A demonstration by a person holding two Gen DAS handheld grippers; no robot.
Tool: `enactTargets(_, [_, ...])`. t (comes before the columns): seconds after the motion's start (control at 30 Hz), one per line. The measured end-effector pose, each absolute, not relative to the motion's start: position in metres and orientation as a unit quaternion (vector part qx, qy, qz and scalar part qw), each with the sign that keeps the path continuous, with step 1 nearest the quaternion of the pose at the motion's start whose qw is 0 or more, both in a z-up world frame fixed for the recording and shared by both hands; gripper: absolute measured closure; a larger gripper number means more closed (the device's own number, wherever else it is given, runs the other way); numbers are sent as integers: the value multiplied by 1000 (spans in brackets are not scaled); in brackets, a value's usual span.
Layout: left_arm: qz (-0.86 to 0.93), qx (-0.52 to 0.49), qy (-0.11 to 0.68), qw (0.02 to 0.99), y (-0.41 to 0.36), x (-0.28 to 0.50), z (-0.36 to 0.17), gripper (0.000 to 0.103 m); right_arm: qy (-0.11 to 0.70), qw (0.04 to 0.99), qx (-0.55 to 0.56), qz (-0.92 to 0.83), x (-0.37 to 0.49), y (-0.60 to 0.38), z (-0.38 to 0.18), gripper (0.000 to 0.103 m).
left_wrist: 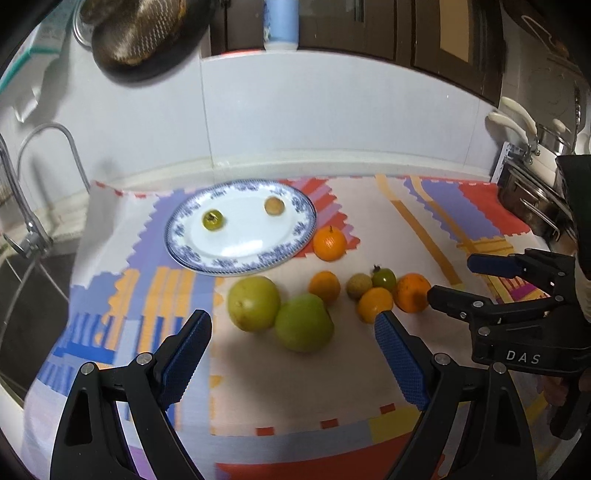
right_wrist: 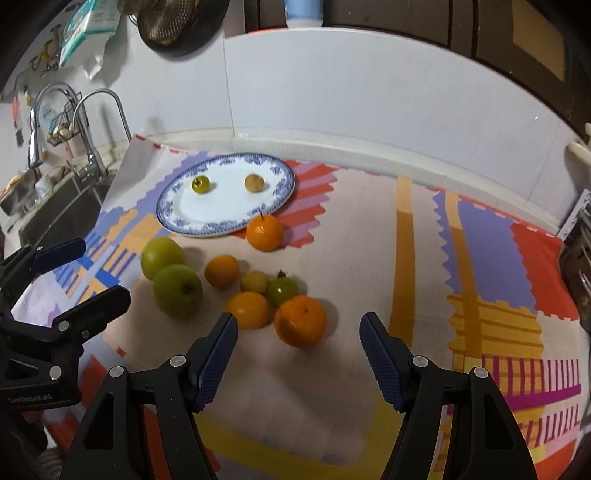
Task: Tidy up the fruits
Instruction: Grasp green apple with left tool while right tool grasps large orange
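Observation:
A blue-rimmed white plate (left_wrist: 184, 254) (right_wrist: 173, 221) lies on the patterned cloth. On it sit a small green fruit (left_wrist: 212, 220) (right_wrist: 201, 184) and a small tan fruit (left_wrist: 274, 205) (right_wrist: 254, 182). One orange (left_wrist: 330, 243) (right_wrist: 264, 232) rests beside the plate's rim. Nearer lie two green apples (left_wrist: 253, 303) (right_wrist: 177, 291), several oranges (left_wrist: 412, 291) (right_wrist: 300, 320), a small yellowish fruit (left_wrist: 359, 285) and a green stemmed fruit (left_wrist: 384, 277) (right_wrist: 282, 290). My left gripper (left_wrist: 291, 321) (right_wrist: 105, 268) hangs open above the apples. My right gripper (right_wrist: 299, 323) (left_wrist: 458, 280) is open over the nearest orange, holding nothing.
A sink with curved taps (right_wrist: 92, 122) lies left of the cloth. Metal pots (left_wrist: 532, 206) stand at the right edge. A white tiled wall (left_wrist: 332, 122) closes the back, with a strainer (left_wrist: 136, 33) hanging above. Bare cloth (right_wrist: 369, 258) stretches right of the fruit.

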State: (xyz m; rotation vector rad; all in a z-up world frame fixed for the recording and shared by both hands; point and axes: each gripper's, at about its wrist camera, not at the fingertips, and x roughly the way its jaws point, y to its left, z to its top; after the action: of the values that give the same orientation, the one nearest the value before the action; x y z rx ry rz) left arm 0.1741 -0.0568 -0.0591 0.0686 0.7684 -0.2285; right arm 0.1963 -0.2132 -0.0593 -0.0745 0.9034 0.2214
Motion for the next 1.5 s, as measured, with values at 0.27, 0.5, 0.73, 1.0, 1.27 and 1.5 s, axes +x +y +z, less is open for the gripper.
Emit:
enactTargets(0.27, [-116, 8, 408, 906, -63, 190, -81, 27, 449, 883, -46, 129, 208, -217, -79, 34])
enactTargets(0.5, [-115, 1, 428, 896, -66, 203, -93, 37, 460, 876, -39, 136, 219, -220, -91, 34])
enactTargets(0.73, [-112, 1, 431, 896, -70, 212, -96, 44, 471, 869, -27, 147, 228, -221, -101, 43])
enactTargets(1.0, [-109, 12, 426, 898, -73, 216, -96, 52, 473, 867, -15, 155, 232, -221, -105, 49])
enactTargets(1.27, [-102, 30, 422, 900, -76, 217, -99, 54, 478, 864, 1, 159, 233, -220, -112, 60])
enactTargets(1.5, [-91, 64, 409, 906, -83, 218, -103, 54, 481, 863, 10, 156, 228, -221, -110, 60])
